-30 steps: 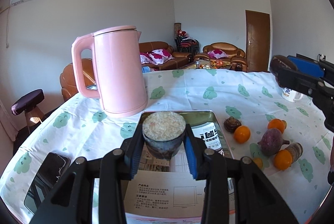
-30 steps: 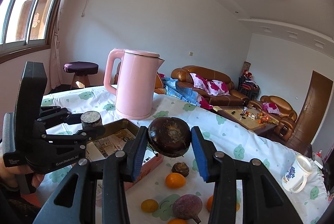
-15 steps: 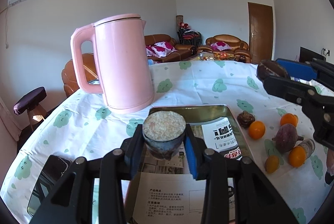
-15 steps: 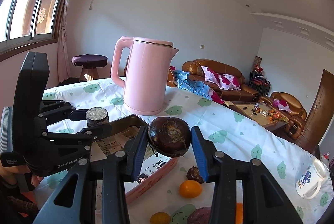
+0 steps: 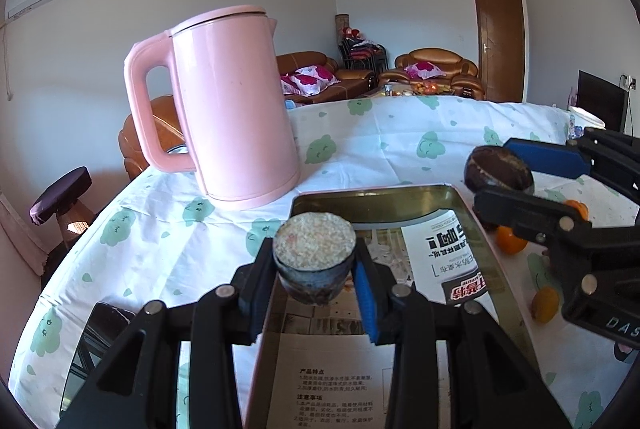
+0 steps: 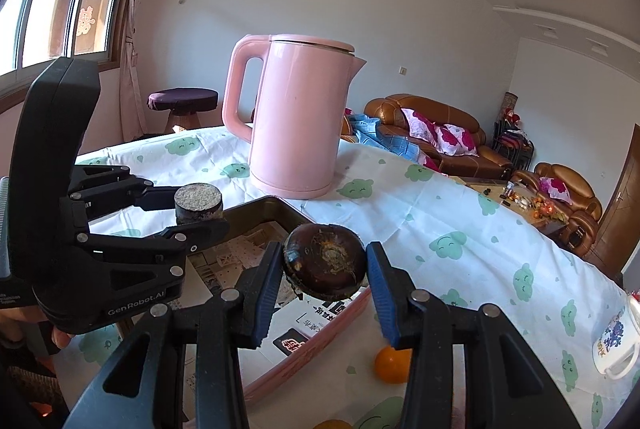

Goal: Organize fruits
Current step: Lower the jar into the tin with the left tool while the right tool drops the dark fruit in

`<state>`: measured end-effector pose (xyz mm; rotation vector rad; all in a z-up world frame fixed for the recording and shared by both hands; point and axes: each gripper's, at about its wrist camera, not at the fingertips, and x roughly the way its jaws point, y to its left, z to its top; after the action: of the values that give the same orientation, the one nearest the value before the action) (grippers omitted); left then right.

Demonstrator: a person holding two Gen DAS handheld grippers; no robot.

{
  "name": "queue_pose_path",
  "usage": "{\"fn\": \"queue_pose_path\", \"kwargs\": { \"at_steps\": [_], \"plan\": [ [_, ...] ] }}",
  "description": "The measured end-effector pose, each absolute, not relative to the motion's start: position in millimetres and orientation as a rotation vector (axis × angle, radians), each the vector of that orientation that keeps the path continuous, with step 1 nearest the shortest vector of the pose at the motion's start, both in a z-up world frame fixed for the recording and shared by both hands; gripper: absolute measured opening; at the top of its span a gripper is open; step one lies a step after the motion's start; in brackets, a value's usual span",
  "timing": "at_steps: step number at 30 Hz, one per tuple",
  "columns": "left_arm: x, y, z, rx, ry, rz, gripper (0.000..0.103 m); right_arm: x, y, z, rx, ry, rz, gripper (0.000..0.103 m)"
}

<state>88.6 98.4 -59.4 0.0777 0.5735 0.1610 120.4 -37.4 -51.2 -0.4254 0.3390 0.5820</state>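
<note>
My left gripper [image 5: 315, 271] is shut on a dark stubby cut piece of fruit with a pale grainy top [image 5: 314, 261] and holds it above the near part of a pink-sided metal tray [image 5: 372, 195] lined with printed paper. My right gripper [image 6: 325, 271] is shut on a round dark brown fruit [image 6: 325, 266] and holds it over the tray's right edge [image 6: 344, 309]. That fruit also shows in the left wrist view [image 5: 498, 169]. The left gripper and its piece [image 6: 199, 203] show in the right wrist view. Oranges [image 5: 510, 239] lie on the cloth right of the tray.
A tall pink kettle [image 5: 232, 105] stands just behind the tray's far left corner. A dark phone [image 5: 94, 345] lies left of the tray. A white mug [image 6: 618, 345] stands at the right. The round table has a white cloth with green prints [image 5: 400, 145].
Both grippers moved forward and lower toward the tray with their fruits held. The right gripper swung left, now over the tray's right edge.
</note>
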Motion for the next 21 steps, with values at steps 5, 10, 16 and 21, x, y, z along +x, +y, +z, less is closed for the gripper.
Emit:
{"fn": "queue_pose_path", "kwargs": {
  "at_steps": [5,10,16,21],
  "plan": [
    [92,100,-61,0.087,0.59,0.165,0.039,127,-30,-61,-0.437,0.371,0.592,0.044],
    [94,100,-63,0.1,0.605,0.167,0.039,131,-25,-70,-0.442,0.396,0.6,0.044],
    [98,100,-68,0.115,0.626,0.171,0.039,134,-22,-76,-0.461,0.418,0.606,0.044],
    [102,99,-71,0.127,0.646,0.176,0.039,137,-19,-80,-0.468,0.432,0.607,0.044]
  ]
}}
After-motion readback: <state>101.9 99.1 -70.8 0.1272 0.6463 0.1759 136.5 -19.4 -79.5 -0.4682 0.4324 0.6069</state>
